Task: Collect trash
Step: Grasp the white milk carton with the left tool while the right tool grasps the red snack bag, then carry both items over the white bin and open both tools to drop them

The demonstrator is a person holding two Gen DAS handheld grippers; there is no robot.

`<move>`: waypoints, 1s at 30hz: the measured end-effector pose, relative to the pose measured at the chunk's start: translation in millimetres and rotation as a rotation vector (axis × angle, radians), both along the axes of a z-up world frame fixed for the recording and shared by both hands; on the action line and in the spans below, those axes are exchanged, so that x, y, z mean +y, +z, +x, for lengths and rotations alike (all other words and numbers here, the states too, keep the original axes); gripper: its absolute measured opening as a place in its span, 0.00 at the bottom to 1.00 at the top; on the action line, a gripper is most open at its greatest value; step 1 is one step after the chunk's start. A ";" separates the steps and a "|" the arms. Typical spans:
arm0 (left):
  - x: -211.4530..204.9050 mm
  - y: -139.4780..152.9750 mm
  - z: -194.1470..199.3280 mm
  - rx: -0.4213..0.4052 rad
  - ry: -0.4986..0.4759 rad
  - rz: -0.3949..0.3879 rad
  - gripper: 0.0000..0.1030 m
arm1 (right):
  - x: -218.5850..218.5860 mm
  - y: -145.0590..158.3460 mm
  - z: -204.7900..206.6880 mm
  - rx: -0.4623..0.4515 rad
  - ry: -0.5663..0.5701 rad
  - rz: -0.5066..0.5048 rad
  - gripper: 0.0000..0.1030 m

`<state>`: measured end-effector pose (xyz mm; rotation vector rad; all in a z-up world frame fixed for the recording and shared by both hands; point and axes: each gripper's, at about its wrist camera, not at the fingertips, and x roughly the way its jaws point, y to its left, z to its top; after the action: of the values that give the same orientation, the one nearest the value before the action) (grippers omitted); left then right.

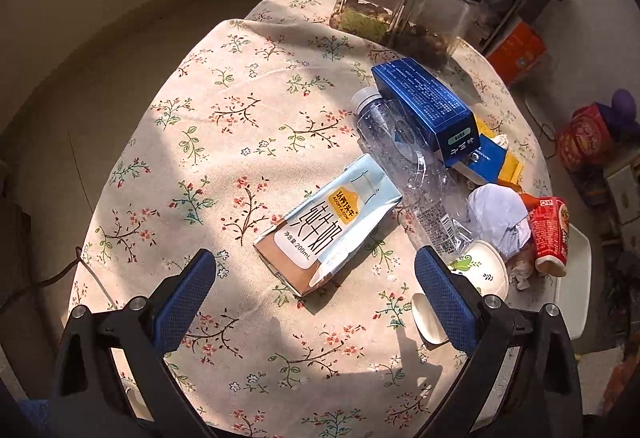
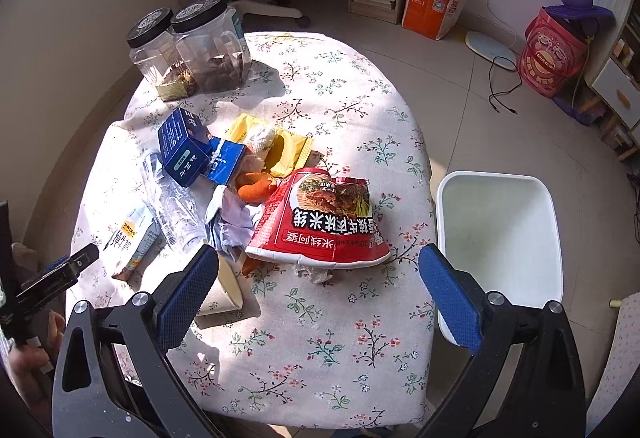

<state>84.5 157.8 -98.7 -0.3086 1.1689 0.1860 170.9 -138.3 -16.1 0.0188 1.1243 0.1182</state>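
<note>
Hovering wide open and empty, left gripper lines up on the flattened pale-blue milk carton while right gripper, equally agape, faces the crushed red noodle cup, white plastic bin handy beside the table

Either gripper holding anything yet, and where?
Nothing. Left gripper is open above the milk carton; right gripper is open near the red bowl.
</note>
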 end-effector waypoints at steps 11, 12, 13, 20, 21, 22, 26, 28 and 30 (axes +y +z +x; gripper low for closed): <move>-46.1 -38.1 26.5 0.167 -0.482 0.326 0.94 | 18.1 -54.6 16.9 0.081 0.096 -0.108 0.93; -49.0 -43.4 27.2 0.172 -0.512 0.374 0.94 | 30.5 -53.8 11.6 0.043 0.139 -0.187 0.93; -49.3 -48.2 28.8 0.180 -0.523 0.401 0.94 | 43.0 -55.8 5.5 0.014 0.189 -0.256 0.93; -36.7 -72.8 47.0 0.212 -0.470 0.399 0.81 | 79.7 -83.7 -6.5 -0.064 0.326 -0.552 0.91; -33.2 -72.5 48.7 0.206 -0.459 0.363 0.72 | 77.6 -84.6 -5.4 -0.075 0.323 -0.564 0.88; -28.6 -70.6 50.3 0.199 -0.433 0.330 0.63 | 76.1 -85.7 -4.4 -0.072 0.321 -0.566 0.81; -21.3 -66.8 53.0 0.185 -0.392 0.334 0.60 | 74.2 -91.0 -4.4 -0.050 0.344 -0.554 0.56; -18.7 -60.3 51.9 0.165 -0.372 0.319 0.59 | 71.5 -84.9 -4.7 -0.073 0.327 -0.542 0.43; -12.8 -48.3 51.7 0.130 -0.336 0.290 0.59 | 65.1 -73.0 -2.1 -0.084 0.295 -0.467 0.34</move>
<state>136.2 145.1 -147.0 0.1582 1.2848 0.0787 168.9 -73.2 -89.1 -0.5647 1.0434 0.1149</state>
